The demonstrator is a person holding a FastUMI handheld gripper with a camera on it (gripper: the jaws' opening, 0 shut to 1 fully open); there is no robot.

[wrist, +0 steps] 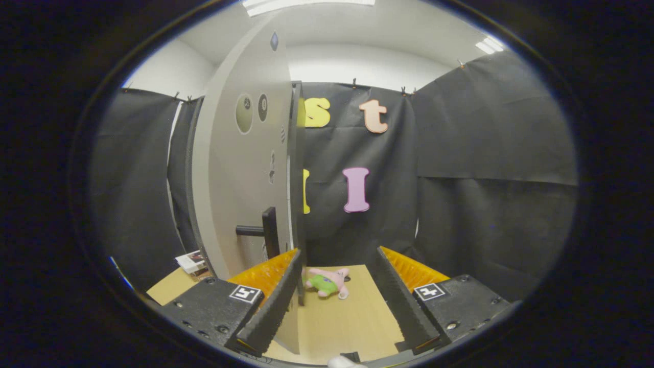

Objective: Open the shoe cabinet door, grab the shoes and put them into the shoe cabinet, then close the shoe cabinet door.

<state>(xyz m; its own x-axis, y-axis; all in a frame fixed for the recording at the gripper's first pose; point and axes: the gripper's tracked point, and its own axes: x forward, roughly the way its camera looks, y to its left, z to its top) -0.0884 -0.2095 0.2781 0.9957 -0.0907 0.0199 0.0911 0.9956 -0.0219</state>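
The shoe cabinet door (240, 174) is seen standing upright, swung out edge-on toward the camera, so that its broad grey face is turned leftward. A dark bar handle (260, 231) projects from the lower part of that face, and a few round and oval marks are seen higher up on it; what they are cannot be told. The door's lower edge lies just beside the left finger (271, 301) of the claw (340, 301), on that finger's inner side. The claw is held wide apart, with nothing gripped between its fingers.

Beyond the fingers, a small pink and green plush toy (328, 282) is seen lying on the light wooden floor (337, 322), close to the foot of the door. A small white box (191, 261) is seen on the floor left of the door, near the black cloth wall (485, 168). Its printing is too small to be read. White walls and ceiling lights (306, 4) are seen above the cloth.
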